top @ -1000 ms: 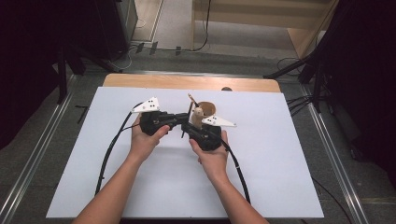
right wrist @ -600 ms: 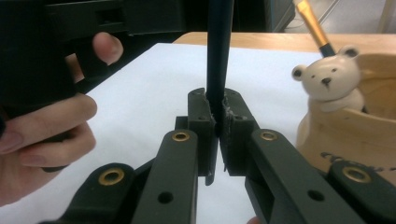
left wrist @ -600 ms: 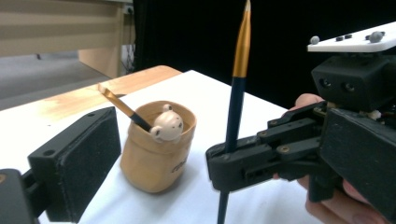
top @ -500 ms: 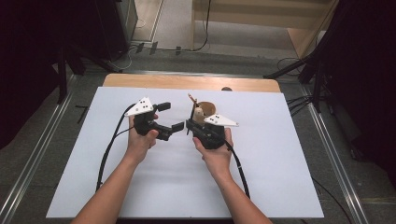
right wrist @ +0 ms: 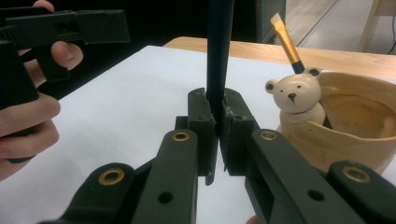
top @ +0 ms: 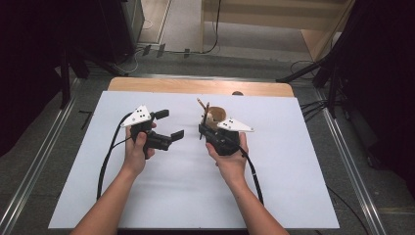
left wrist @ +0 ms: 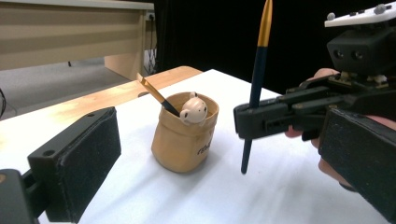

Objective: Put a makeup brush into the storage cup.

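Note:
A tan cup (top: 218, 113) (left wrist: 182, 144) (right wrist: 359, 135) stands on the white sheet, with a small bear figure (left wrist: 193, 109) (right wrist: 295, 95) on its rim. A gold-ferruled brush (left wrist: 154, 93) (right wrist: 285, 42) leans inside it. My right gripper (top: 202, 131) (left wrist: 247, 122) (right wrist: 217, 121) is shut on a second dark-handled brush (left wrist: 257, 70) (right wrist: 218, 46). It holds that brush upright just beside the cup, lower tip above the sheet. My left gripper (top: 169, 124) (left wrist: 219, 140) is open and empty, to the left of the right one, jaws facing the cup.
The white sheet (top: 293, 147) covers most of a wooden table, whose bare edge (top: 195, 86) shows at the back. A black cable (top: 105, 161) trails from each gripper toward the front. Metal rails (top: 342, 147) run along both sides of the table.
The two grippers were together at the brush. My left gripper has opened, let go and drawn away to the left; the right keeps hold of the brush.

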A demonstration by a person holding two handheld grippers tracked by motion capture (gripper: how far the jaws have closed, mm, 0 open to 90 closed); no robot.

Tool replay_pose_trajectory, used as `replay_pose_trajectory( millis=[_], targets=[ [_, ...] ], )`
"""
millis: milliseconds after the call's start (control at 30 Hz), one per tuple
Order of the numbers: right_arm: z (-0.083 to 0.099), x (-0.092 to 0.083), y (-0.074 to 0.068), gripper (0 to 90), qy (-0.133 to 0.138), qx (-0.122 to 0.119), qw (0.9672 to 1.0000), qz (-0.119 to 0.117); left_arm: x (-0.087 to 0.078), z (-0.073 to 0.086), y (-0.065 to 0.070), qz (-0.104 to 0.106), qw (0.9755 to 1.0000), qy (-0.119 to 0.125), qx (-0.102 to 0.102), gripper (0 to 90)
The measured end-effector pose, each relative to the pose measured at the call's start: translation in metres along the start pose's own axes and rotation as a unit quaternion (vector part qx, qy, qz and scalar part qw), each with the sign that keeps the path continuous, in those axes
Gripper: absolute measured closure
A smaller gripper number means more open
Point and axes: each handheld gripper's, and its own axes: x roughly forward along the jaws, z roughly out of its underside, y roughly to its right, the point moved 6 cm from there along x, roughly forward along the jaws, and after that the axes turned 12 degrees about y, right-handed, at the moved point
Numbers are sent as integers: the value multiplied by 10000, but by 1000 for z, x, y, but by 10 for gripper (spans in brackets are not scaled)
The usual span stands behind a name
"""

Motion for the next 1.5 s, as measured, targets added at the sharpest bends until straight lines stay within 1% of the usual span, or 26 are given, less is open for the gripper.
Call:
replay_pose_trajectory(
  millis=[67, 100, 200, 267, 333, 367, 433, 500, 567, 633, 700, 733, 800, 1033, 1267, 1367, 1400, 1500],
  targets=[
    [-3, -2, 1, 852, 39, -22, 10000, 10, -5, 0, 0, -38, 10000, 72, 34, 0],
    [-4, -3, 1, 851, 47, -27, 10000, 10, -8, 1, 0, -105, 9999, 59, 74, 0],
    [-7, -4, 2, 852, 83, -56, 9999, 13, -16, 4, -1, -198, 9997, 81, 96, 0],
    [-8, -5, 4, 852, 86, -60, 9999, 21, -22, 5, -1, -183, 9997, 90, 100, 0],
    [-8, -6, 6, 852, 92, -46, 9999, 37, -27, 8, -4, -289, 9995, 23, 151, 0],
    [-9, -7, 6, 851, 103, -54, 9999, 39, -30, 9, -5, -297, 9995, 11, 134, 0],
    [-10, -8, 7, 851, 112, -57, 9999, 43, -36, 12, -7, -391, 9991, -9, 137, 0],
    [-11, -9, 8, 852, 127, -103, 9999, 46, -42, 14, -8, -438, 9989, -45, 138, 0],
    [-13, -10, 10, 852, 143, -120, 9998, 55, -49, 17, -9, -489, 9987, -37, 159, 0],
    [-14, -11, 12, 852, 154, -110, 9998, 78, -55, 20, -9, -511, 9986, -66, 117, 0],
    [-16, -12, 15, 852, 181, -106, 9997, 91, -61, 24, -8, -598, 9980, -79, 173, 0],
    [-16, -13, 16, 852, 192, -109, 9997, 98, -65, 24, -8, -618, 9980, -57, 136, 0],
    [-17, -14, 18, 851, 209, -105, 9997, 109, -72, 26, -9, -675, 9976, -52, 151, 0],
    [-20, -16, 26, 851, 270, -126, 9994, 183, -96, 32, -8, -821, 9964, -39, 208, 0],
    [-24, -16, 36, 851, 323, -143, 9989, 302, -115, 39, -6, -935, 9954, -46, 201, 0],
    [-26, -15, 41, 852, 357, -133, 9986, 357, -124, 41, -5, -952, 9953, -13, 158, 0],
    [-26, -15, 42, 852, 356, -108, 9986, 369, -127, 41, -5, -973, 9951, -9, 167, 0],
    [-27, -14, 46, 852, 362, -148, 9984, 414, -135, 44, -6, -1028, 9945, -38, 192, 0]
  ],
)
